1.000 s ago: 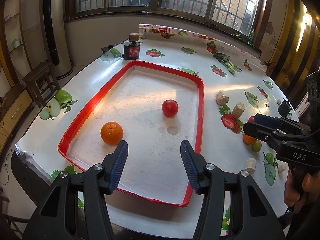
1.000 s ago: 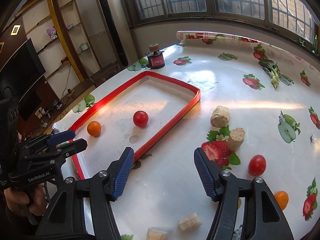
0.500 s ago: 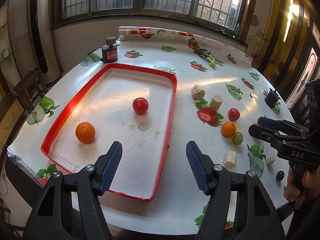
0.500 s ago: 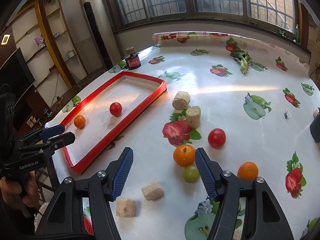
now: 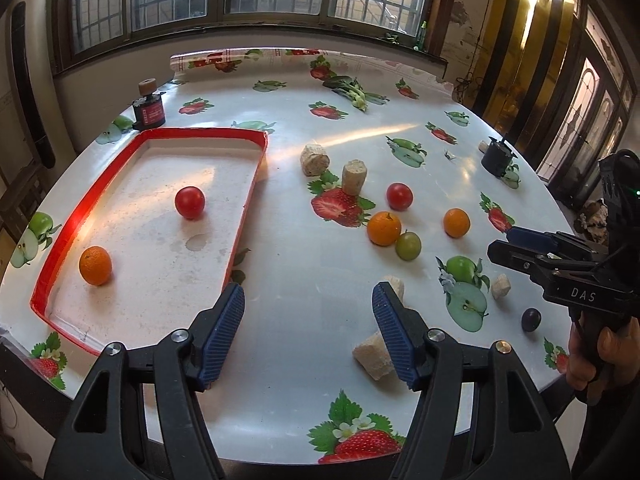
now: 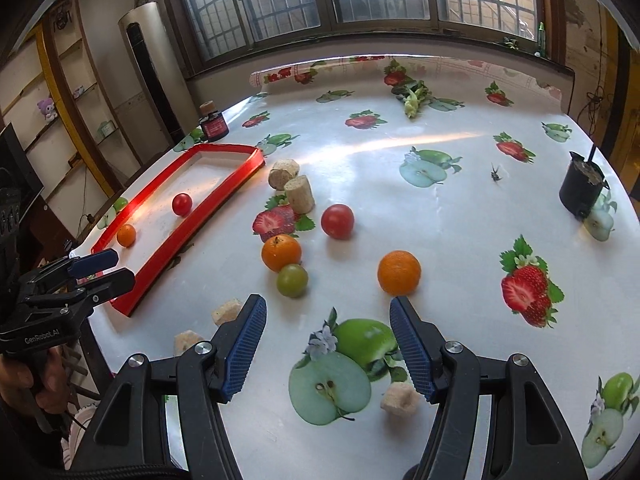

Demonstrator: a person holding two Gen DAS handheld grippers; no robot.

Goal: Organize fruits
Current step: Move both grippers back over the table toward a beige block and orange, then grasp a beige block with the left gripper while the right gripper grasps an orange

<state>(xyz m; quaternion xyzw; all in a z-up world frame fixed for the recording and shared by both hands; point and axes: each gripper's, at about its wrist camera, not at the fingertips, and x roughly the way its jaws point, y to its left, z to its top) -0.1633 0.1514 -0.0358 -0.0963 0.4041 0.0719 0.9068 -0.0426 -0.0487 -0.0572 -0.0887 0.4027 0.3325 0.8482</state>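
Grippers: your left gripper point(image 5: 308, 332) and right gripper point(image 6: 328, 344) both spread, holding nothing. Red tray point(image 5: 248, 196) contains one orange point(image 5: 95, 266) and one tomato point(image 5: 190, 202); remaining fruit lies loose on table point(image 6: 440, 208).

— What do the tools look like?
— Black plastic frames, silver screws, ribbed blue pads point(image 5: 224, 334) at five and seven o'clock.
— Markings?
— "DAS" on the right gripper point(image 5: 520, 246), "GenRobot.AI" on the left gripper point(image 6: 106, 268); bare-skinned hand point(image 5: 596, 354).
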